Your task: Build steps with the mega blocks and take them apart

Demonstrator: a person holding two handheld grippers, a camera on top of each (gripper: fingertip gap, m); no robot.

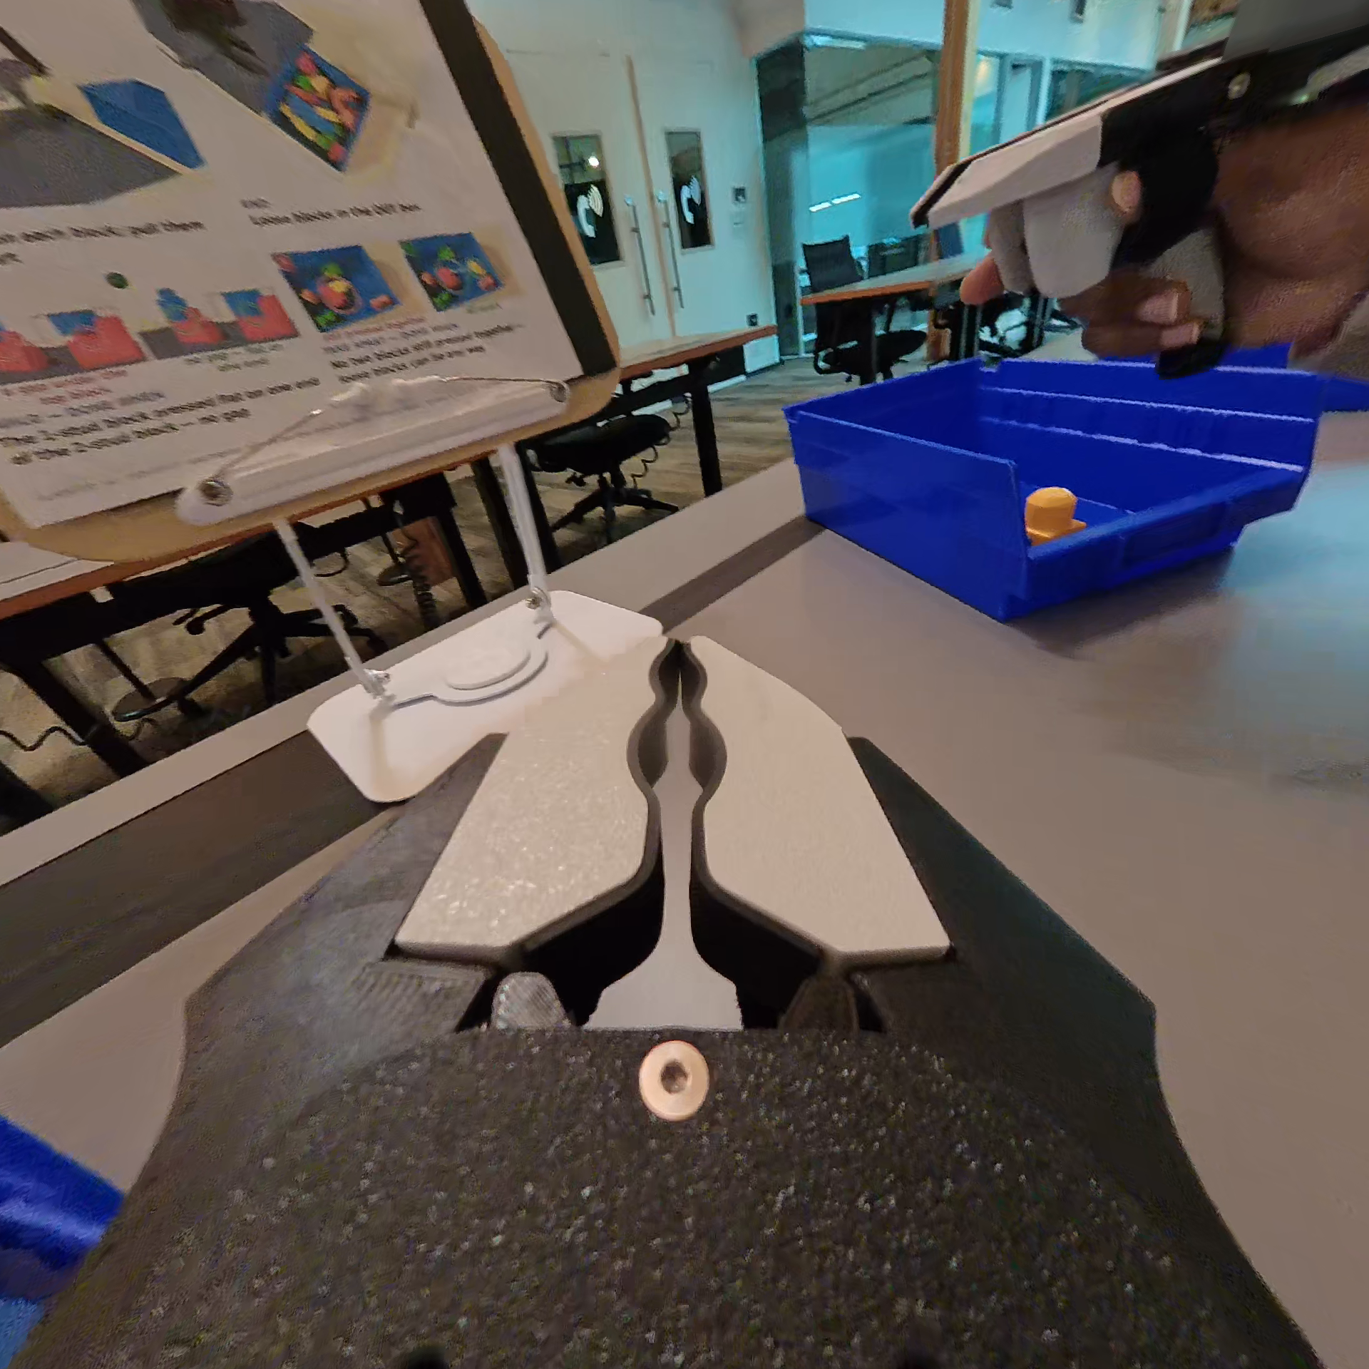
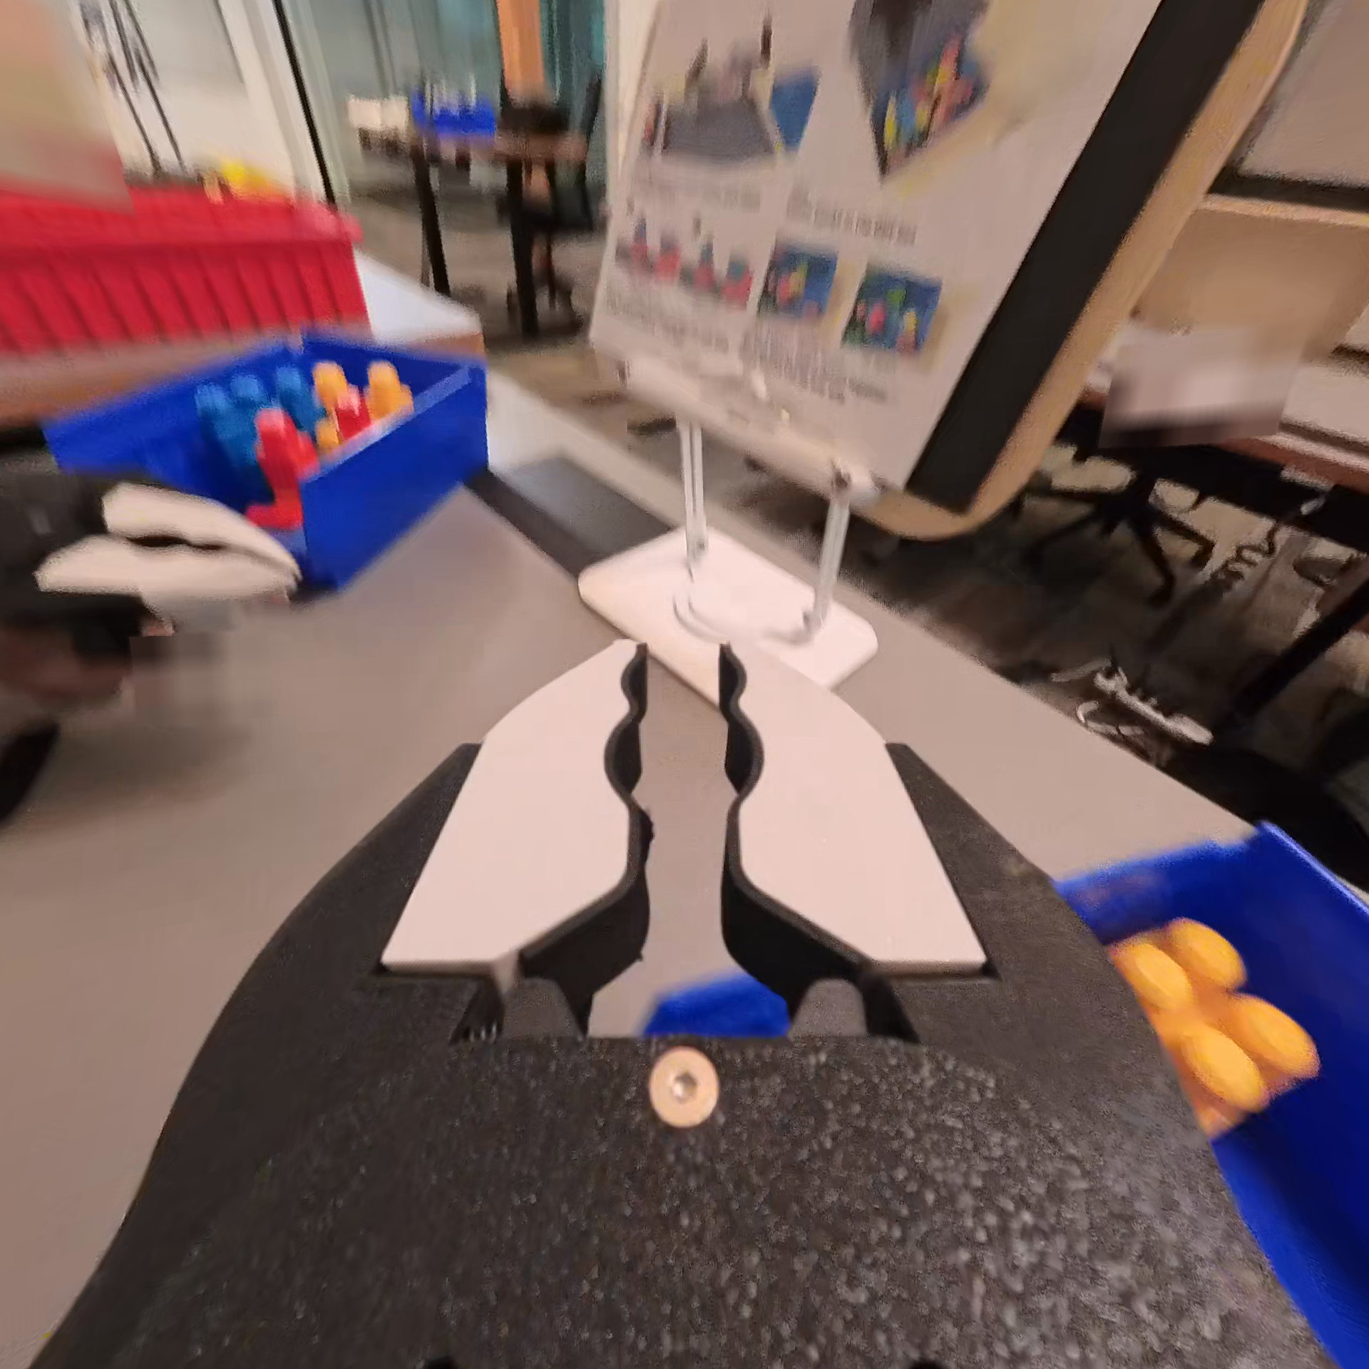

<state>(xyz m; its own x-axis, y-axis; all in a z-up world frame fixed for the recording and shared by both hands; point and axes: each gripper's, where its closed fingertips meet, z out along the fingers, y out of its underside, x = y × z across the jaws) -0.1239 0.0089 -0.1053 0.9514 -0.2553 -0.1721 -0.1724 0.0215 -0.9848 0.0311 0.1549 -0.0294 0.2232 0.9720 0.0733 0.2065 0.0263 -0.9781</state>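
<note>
Up in the left wrist view's upper left, an instruction sheet (image 1: 244, 244) sits on a clipboard stand whose white base (image 1: 459, 689) rests on the grey table (image 1: 1037, 778) at centre. Just below the base, the left gripper (image 1: 680, 659) points forward with its two white fingers nearly closed, only a thin gap between the tips and nothing held. To the right, a blue bin (image 1: 926, 511) stands on the table with one orange mega block (image 1: 1050, 513) inside its near compartment; above it, at upper right, a hand (image 1: 1200, 244) carries the other gripper. In the blurred right wrist view, a second blue bin (image 2: 385, 511) at middle left holds blue, red and orange mega blocks (image 2: 296, 422). At centre, the right gripper (image 2: 681, 655) hovers over the table with a narrow empty gap between its fingers. At lower right, orange blocks (image 2: 1215, 1037) lie in a blue bin (image 2: 1311, 1200).
</note>
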